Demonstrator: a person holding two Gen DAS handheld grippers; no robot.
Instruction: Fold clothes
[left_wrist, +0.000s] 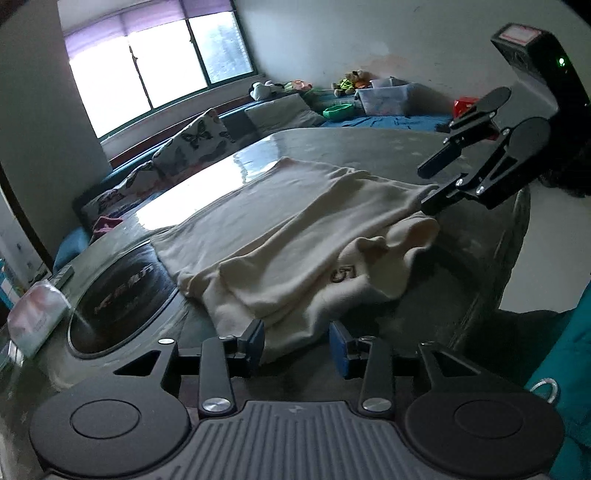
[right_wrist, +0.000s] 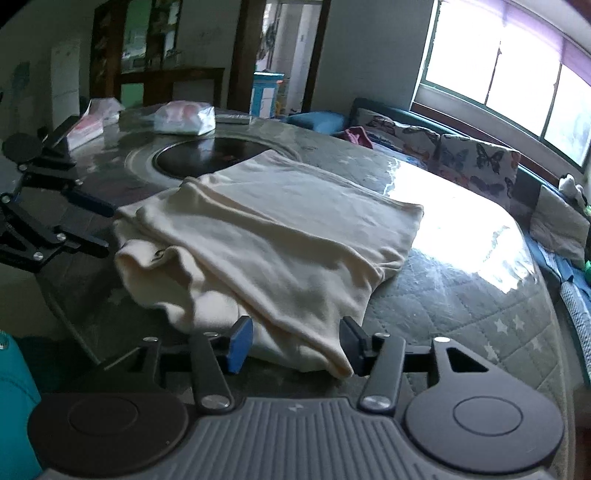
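Note:
A cream garment (left_wrist: 280, 236) lies partly folded on the round glass-topped table (left_wrist: 461, 295), its upper layer laid over a bunched lower part with a dark emblem (left_wrist: 342, 274). My left gripper (left_wrist: 297, 343) is open, its blue pads (left_wrist: 255, 338) on either side of the garment's near edge. My right gripper (right_wrist: 295, 345) is open around the opposite corner of the garment (right_wrist: 280, 236). The right gripper also shows in the left wrist view (left_wrist: 428, 188), and the left gripper in the right wrist view (right_wrist: 98, 225).
A dark round inset (right_wrist: 214, 155) sits in the table (right_wrist: 461, 306) centre. Plastic packets (right_wrist: 184, 118) and a remote (right_wrist: 232, 119) lie at its far side. A sofa with butterfly cushions (right_wrist: 443, 155) runs under the window. A teal object (right_wrist: 14, 387) is near the table's edge.

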